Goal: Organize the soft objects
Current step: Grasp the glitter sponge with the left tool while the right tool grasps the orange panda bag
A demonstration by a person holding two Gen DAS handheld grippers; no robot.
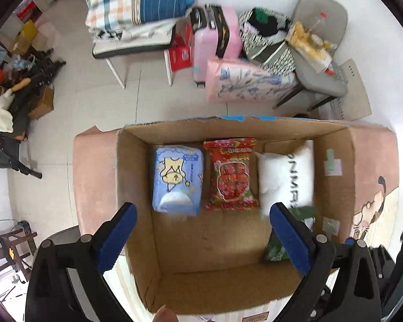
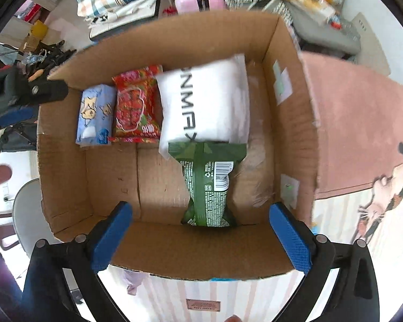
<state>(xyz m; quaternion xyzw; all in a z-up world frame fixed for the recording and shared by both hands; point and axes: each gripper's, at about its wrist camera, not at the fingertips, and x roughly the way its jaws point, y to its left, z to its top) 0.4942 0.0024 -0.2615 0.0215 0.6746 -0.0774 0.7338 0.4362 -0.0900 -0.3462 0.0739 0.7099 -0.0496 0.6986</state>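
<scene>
An open cardboard box (image 1: pixel 137 177) (image 2: pixel 292 112) stands on a pink cloth. Along its far side lie a blue tissue pack (image 1: pixel 177 181) (image 2: pixel 95 115), a red snack bag (image 1: pixel 232 174) (image 2: pixel 137 104) and a white pack (image 1: pixel 286 177) (image 2: pixel 204 102). A green snack bag (image 2: pixel 211 182) (image 1: pixel 275 248) lies in front of the white pack, near the right wall. My left gripper (image 1: pixel 201 214) is open and empty above the box's near half. My right gripper (image 2: pixel 201 213) is open and empty above the box's near edge, behind the green bag.
The pink cloth with a cartoon print (image 1: pixel 373 187) (image 2: pixel 362 123) covers the surface under the box. Beyond it on the floor are a pink pillow (image 1: pixel 247 83), a pink suitcase (image 1: pixel 204 43), a grey chair (image 1: pixel 319 43) and a bench with bedding (image 1: pixel 137 2). Clutter lies at the left (image 1: pixel 13 88).
</scene>
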